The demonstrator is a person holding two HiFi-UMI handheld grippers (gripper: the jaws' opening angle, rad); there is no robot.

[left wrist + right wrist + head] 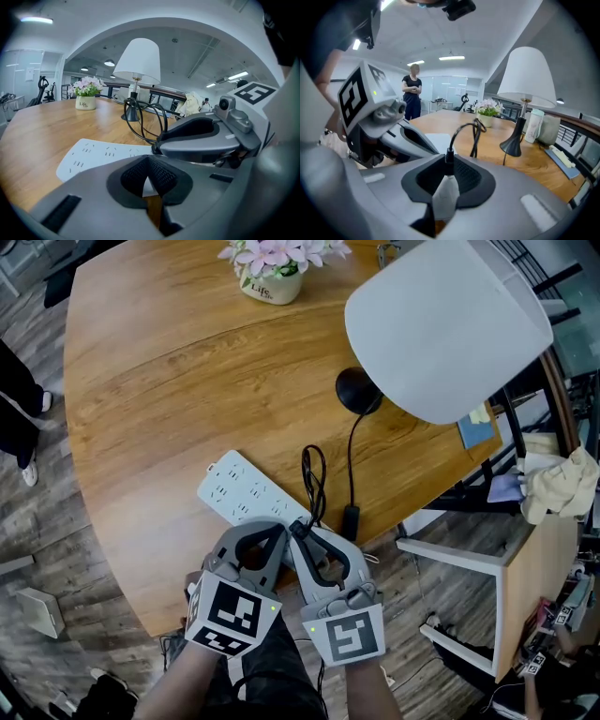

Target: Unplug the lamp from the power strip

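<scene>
A white power strip (246, 489) lies near the front edge of the round wooden table (169, 381). The lamp (448, 326), with a white shade and a black base (357, 390), stands at the back right. Its black cord (351, 465) runs forward, loops, and ends at a white plug (444, 194). My right gripper (446, 180) is shut on that plug at the strip's near end. My left gripper (149, 180) is closed on the near end of the power strip (93, 157), with white showing between its pads. In the head view both grippers, left (265, 532) and right (302, 532), sit side by side, hiding the socket.
A flower pot (272, 268) stands at the table's far edge. A blue notebook (476, 427) lies under the lampshade. Right of the table stand a white side table (469, 563) and a cabinet with a cloth (561, 479). A person (412, 96) stands far behind the table.
</scene>
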